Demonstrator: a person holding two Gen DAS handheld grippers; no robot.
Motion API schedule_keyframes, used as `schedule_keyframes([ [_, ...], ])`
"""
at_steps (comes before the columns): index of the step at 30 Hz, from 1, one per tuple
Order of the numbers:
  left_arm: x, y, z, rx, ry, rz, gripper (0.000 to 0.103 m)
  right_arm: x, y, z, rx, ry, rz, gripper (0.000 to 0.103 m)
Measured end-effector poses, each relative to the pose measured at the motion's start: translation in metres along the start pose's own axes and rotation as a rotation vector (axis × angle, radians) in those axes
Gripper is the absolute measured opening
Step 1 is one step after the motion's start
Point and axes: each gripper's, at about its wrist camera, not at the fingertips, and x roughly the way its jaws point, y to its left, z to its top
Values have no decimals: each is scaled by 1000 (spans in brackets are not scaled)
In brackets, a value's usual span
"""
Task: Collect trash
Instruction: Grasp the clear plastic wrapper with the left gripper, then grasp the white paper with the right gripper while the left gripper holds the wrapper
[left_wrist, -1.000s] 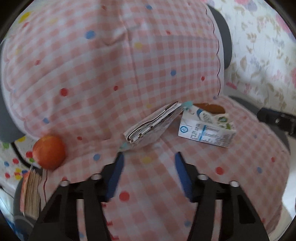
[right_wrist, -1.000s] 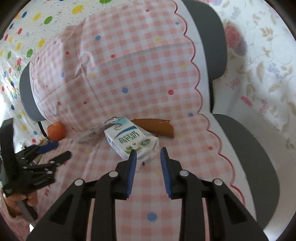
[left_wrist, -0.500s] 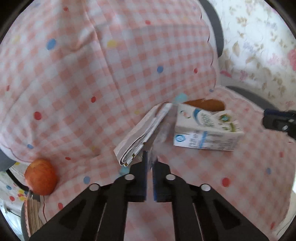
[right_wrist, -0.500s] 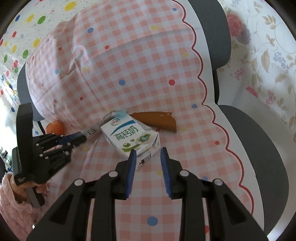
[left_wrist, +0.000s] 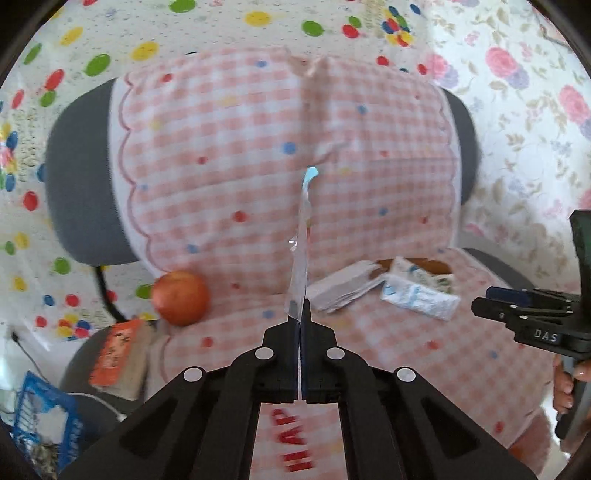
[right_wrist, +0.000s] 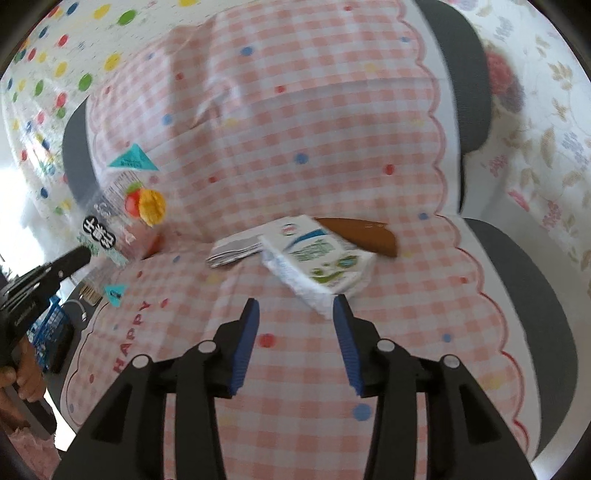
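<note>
Chair (right_wrist: 517, 295) under a pink check cloth (right_wrist: 314, 129); carton (right_wrist: 317, 262) lies on the seat beside folded papers (right_wrist: 236, 249). Right gripper (right_wrist: 295, 314), jaws just widening, stands empty before the carton. Left gripper (left_wrist: 300, 314) is clamped on a clear wrapper (left_wrist: 301, 258) (lifted off the seat).

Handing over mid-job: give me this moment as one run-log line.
left gripper: shut on clear wrapper, lifted | right gripper: jaws just opening, empty, at milk carton | paper wad, brown wrapper: on seat

glossy clear plastic wrapper (right_wrist: 122, 206), seemingly cloth cover (right_wrist: 295, 129)
</note>
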Motion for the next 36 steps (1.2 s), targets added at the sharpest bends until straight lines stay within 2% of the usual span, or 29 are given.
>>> schedule_keyframes([
  [3,5,13,-7,-10,14,27,1,16,24,5,-51,13,18,41],
  [11,18,52,-11,-91,21,26,1,77,80,27,-168,82,35,41],
  [15,28,66,-9,-117,19,19,1,112,99,41,-214,126,30,41],
  [19,37,75,-10,-142,15,2,1,150,117,57,-295,180,-12,42],
  [22,43,77,-12,-155,18,-18,1,177,120,65,-357,245,-46,48],
  [26,48,78,-15,-160,26,-36,1,196,116,63,-402,295,-119,66],
  [30,53,79,-17,-168,40,-41,1,196,110,58,-415,299,-138,67],
  [33,55,78,-18,-169,46,-41,1,196,112,53,-440,289,-145,60],
  [35,54,78,-18,-170,49,-40,1,197,112,51,-456,287,-160,32],
  [36,54,78,-19,-171,52,-37,1,197,113,49,-468,278,-180,30],
])
